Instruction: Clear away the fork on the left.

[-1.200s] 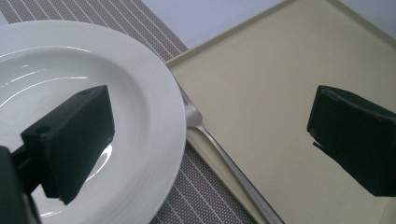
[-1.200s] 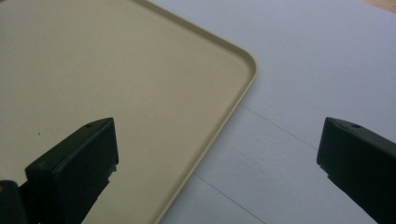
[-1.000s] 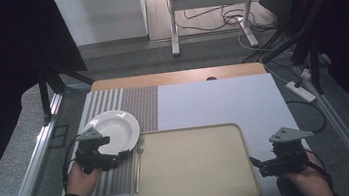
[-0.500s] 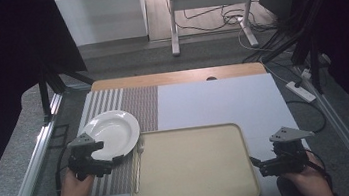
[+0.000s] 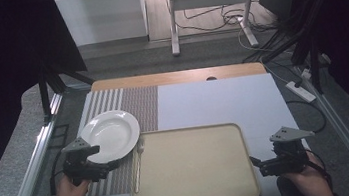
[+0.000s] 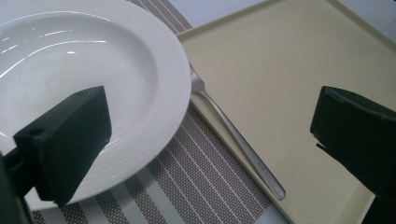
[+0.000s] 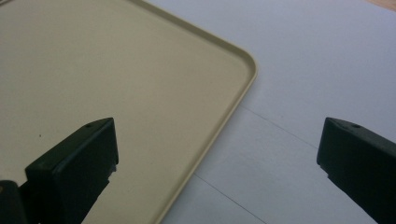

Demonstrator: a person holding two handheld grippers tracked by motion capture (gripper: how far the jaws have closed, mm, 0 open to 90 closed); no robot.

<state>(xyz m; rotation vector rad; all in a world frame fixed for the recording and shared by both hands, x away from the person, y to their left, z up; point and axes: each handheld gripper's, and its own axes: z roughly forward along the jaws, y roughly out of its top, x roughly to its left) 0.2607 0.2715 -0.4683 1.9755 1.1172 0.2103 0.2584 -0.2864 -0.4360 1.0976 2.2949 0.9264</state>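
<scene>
Left gripper (image 5: 111,164) sits at about eight o'clock on the table, jaws spread wide and holding nothing, and through the left gripper view those black jaws frame the near edge of the white plate (image 6: 88,79) on one side and the beige tray (image 6: 289,84) on the other. Right between them lies the fork (image 6: 233,135), resting along the tray's left edge on the striped placemat (image 6: 187,186), tines tucked just beside the plate's rim. From above, the plate (image 5: 110,134) rests on the placemat (image 5: 138,102) at roughly nine o'clock, touching nothing but the mat, and the tray (image 5: 191,166) lies bare at six o'clock.

Over at four o'clock, the right gripper (image 5: 259,165) waits with its jaws wide apart too, empty, hovering at the tray's right corner (image 7: 247,65) above the pale sheet (image 7: 303,70).

So where are we? By my reading, very early: nothing is lifted, nothing is on the tray. The likely job, loading plate and fork onto that tray, looks to be entirely ahead, with the left gripper best placed to make the first grab.
</scene>
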